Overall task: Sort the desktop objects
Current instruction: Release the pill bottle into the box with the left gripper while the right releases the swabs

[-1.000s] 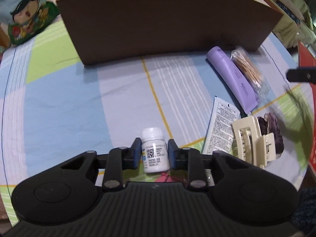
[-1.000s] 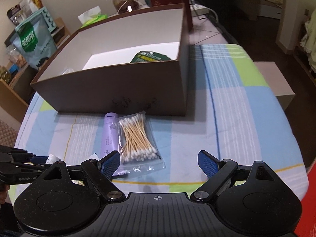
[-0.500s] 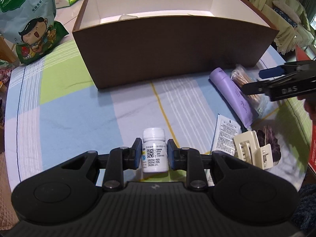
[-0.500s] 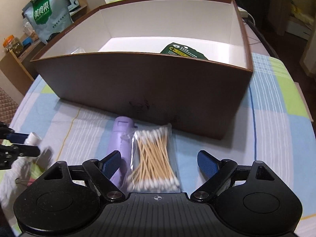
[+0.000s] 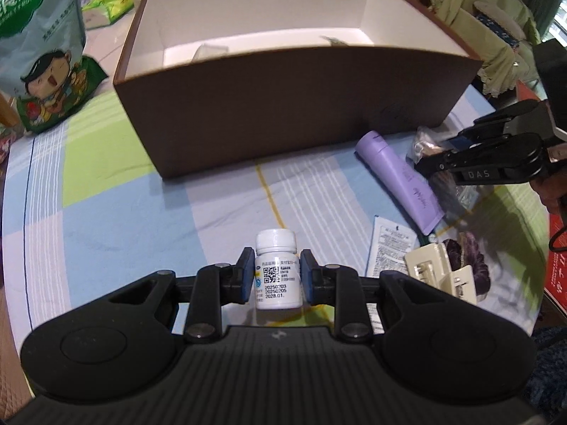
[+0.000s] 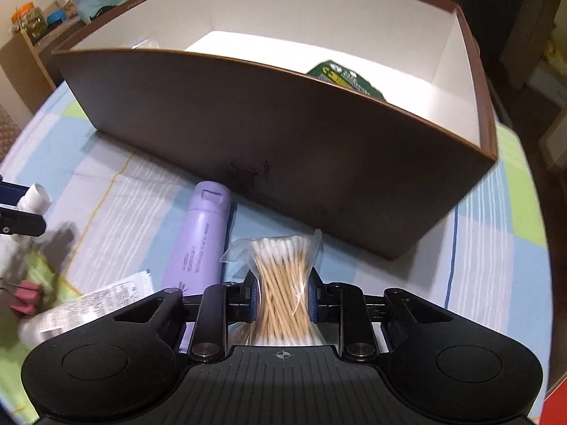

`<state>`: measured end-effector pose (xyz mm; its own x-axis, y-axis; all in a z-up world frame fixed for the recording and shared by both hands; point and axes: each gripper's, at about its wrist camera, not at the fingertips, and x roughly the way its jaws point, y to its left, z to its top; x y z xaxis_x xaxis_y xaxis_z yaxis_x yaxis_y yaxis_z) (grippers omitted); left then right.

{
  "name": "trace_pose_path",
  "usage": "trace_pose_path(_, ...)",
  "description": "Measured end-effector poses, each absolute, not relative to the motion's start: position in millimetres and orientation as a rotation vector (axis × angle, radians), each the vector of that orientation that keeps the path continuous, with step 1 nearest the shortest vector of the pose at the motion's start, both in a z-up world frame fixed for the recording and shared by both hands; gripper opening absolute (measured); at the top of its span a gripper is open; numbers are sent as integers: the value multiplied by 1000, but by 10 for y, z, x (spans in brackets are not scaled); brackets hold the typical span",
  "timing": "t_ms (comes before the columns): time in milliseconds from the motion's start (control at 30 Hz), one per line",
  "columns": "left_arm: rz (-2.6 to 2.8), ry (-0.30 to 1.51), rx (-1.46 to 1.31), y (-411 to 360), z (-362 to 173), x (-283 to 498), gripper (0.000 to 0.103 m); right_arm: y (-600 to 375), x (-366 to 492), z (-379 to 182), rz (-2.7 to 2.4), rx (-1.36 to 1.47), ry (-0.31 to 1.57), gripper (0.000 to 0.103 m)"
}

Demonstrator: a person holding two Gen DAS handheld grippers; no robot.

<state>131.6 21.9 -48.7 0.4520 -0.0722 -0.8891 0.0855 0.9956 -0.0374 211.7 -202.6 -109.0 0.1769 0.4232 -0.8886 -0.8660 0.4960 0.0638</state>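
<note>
My left gripper (image 5: 277, 276) is shut on a small white pill bottle (image 5: 278, 272), held upright above the checked cloth. My right gripper (image 6: 282, 295) is shut on a clear bag of cotton swabs (image 6: 283, 294), pinching its middle. In the left wrist view the right gripper (image 5: 439, 152) shows at the right beside the purple tube (image 5: 400, 180). The brown open box (image 5: 283, 120) stands behind both; its near wall (image 6: 283, 134) fills the right wrist view. Inside the box lie a green packet (image 6: 343, 78) and a clear wrapper (image 5: 205, 53).
On the cloth lie the purple tube (image 6: 200, 244), a white sachet (image 5: 389, 248), a cream hair claw (image 5: 443, 272) and a dark purple scrunchie (image 5: 467, 251). A snack bag (image 5: 42, 46) stands at the left. A tissue pack (image 5: 110, 0) sits behind.
My right gripper was open above the cotton swabs; it has come down and shut on the bag. My left gripper has risen with the pill bottle, so the box's inside shows.
</note>
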Motion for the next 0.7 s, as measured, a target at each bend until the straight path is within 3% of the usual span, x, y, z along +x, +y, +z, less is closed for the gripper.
trace_pose_path(233, -173, 1026, 110, 297, -65, 1403, 23, -2203, 2289, -628, 1099, -380, 1099, 23)
trace_pose_path(500, -259, 899, 262, 422, 574, 1768, 23, -2149, 2659, 180, 1253, -244, 1019, 23)
trace_pose_path(700, -301, 826, 373, 383, 771, 2207, 23, -1855, 2959, 509, 1304, -260, 924, 23)
